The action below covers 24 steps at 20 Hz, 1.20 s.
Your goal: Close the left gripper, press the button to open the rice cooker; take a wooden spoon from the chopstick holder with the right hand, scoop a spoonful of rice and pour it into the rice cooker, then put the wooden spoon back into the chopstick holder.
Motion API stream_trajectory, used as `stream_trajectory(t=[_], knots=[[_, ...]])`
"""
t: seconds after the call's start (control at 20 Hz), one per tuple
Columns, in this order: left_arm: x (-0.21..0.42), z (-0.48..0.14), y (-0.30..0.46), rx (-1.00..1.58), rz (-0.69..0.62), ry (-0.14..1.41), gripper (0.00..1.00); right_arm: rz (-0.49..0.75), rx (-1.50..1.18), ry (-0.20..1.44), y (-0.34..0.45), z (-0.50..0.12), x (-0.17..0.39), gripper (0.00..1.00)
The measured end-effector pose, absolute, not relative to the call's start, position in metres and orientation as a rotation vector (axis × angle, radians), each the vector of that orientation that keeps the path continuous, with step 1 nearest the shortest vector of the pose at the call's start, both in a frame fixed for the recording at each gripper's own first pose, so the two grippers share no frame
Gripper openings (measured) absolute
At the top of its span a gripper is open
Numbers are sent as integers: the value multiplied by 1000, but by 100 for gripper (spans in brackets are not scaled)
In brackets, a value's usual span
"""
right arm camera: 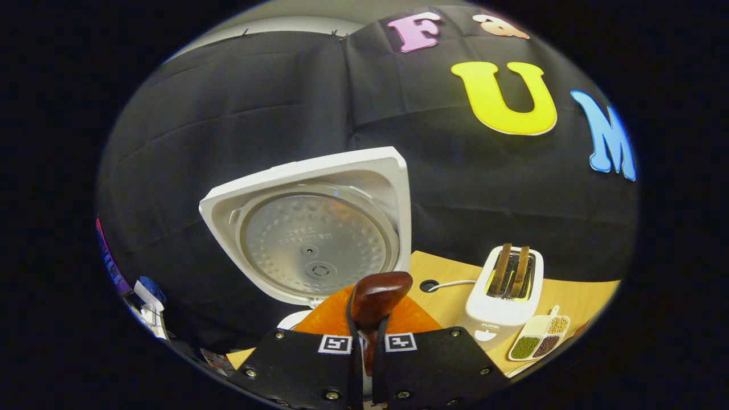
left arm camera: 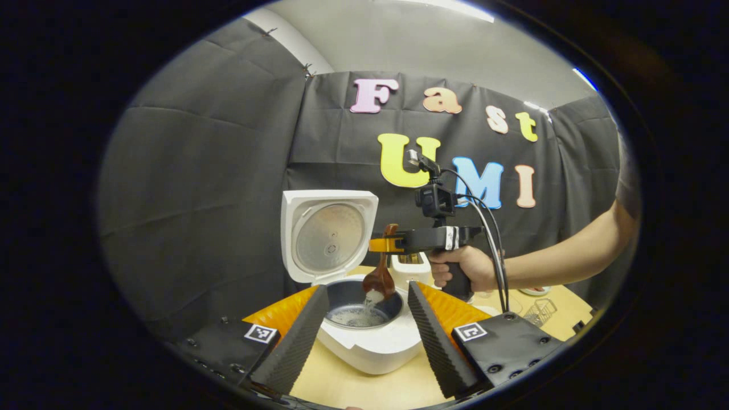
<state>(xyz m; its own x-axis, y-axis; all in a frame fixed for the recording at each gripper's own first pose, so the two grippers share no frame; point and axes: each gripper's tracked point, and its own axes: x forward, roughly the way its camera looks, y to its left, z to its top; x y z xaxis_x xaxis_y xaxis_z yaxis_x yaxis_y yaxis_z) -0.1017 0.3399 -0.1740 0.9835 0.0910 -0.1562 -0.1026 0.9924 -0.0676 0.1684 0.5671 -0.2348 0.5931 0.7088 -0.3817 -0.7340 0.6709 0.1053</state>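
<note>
Over rice cooker point(left arm camera: 370, 341), wooden spoon point(left arm camera: 380, 279) tipped.

Rice cooker point(left arm camera: 370, 341): white, on the wooden table point(left arm camera: 364, 390), lid point(left arm camera: 328, 234) standing upright.
Inner pot point(left arm camera: 393, 302): dark, with a little rice point(left arm camera: 356, 316) at the bottom.
Left gripper point(left arm camera: 363, 333): 2 fingers spread apart, flanking the cooker.
Right gripper point(left arm camera: 380, 245): held by a hand point(left arm camera: 461, 267), fingers pinching the wooden spoon point(left arm camera: 380, 279).
Spoon bowl: tipped down over the pot, rice falling.
Toaster point(left arm camera: 411, 269): behind the cooker.
</note>
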Motion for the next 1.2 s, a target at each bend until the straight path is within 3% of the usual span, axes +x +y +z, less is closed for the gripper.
stream_trajectory(t=[0.55, 0.75, 1.2], knots=[[-106, -178, 341, -75, 109, 148, 98, 1040, -391, 233, 605, -226, 131, 7], [-108, -176, 342, -85, 106, 154, 97, 1035, -250, 275, 598, -212, 136, 7], [-107, -175, 341, -77, 58, 140, 97, 858, 332, 430, 531, -156, 178, 7]])
